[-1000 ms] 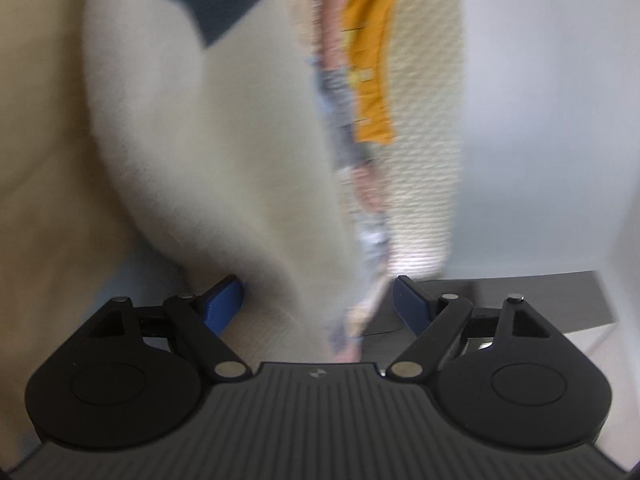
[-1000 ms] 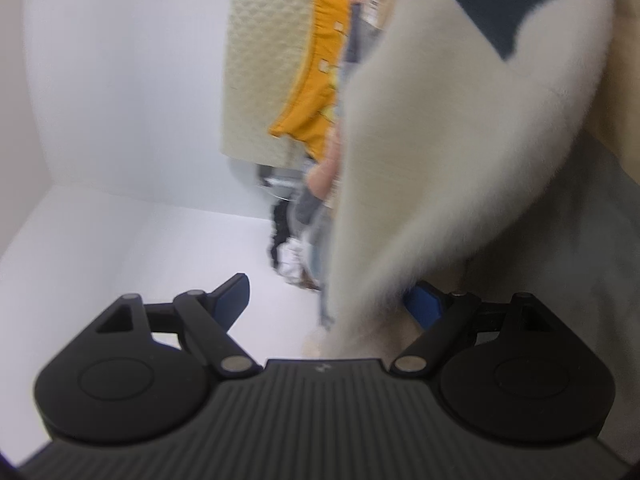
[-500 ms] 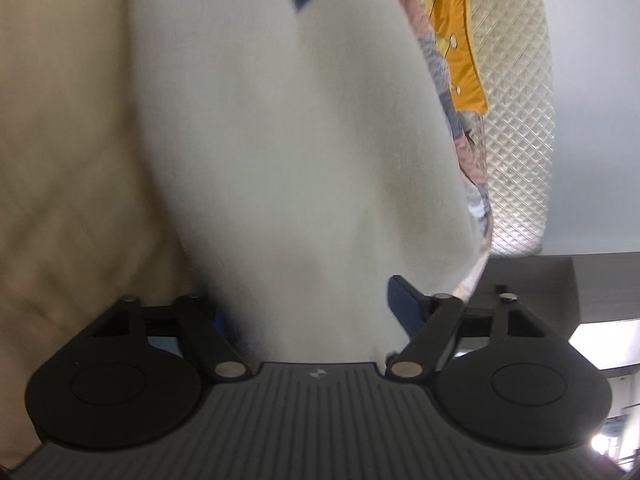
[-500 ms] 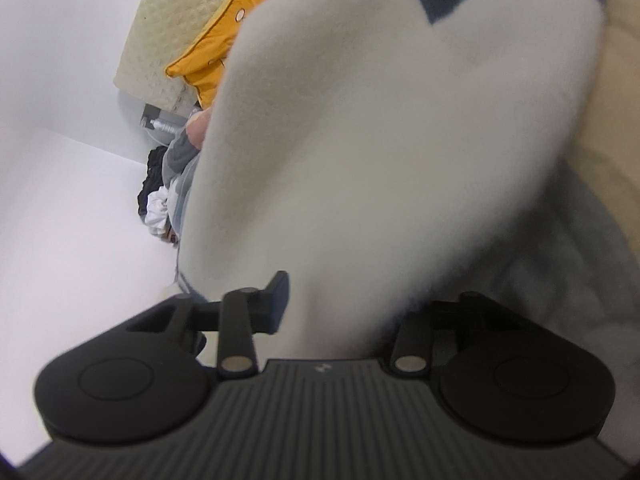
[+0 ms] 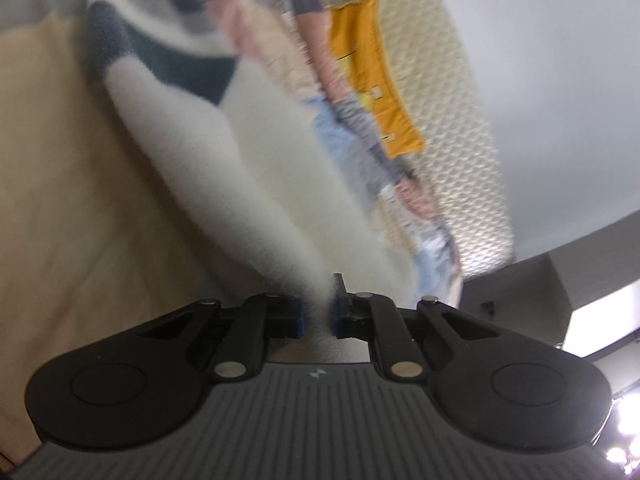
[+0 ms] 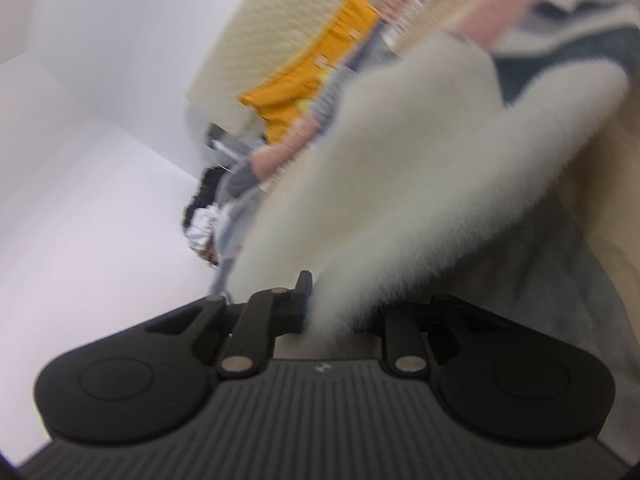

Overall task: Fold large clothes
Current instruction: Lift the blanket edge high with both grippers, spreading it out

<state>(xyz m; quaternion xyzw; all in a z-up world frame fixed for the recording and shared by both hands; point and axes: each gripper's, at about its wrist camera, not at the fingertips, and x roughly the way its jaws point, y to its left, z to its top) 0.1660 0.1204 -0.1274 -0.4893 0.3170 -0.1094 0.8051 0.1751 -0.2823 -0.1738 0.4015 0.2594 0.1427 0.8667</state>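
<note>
The fluffy cream sweater [image 5: 256, 168] with dark blue bands fills the middle of both views and runs up to the upper part of the frame, over a beige bed cover [image 5: 60, 200]. The left gripper [image 5: 318, 314] is clenched on a thin edge of it, low in the centre. The right gripper [image 6: 328, 316] has just been closing, and its jaws now pinch another edge of the sweater. The knit looks soft, thick and rather light, and it will probably sag and stretch. I think a hold at the hem corners or shoulders is best, with the fabric deep between the pads, because the fuzzy pile may slip.
</note>
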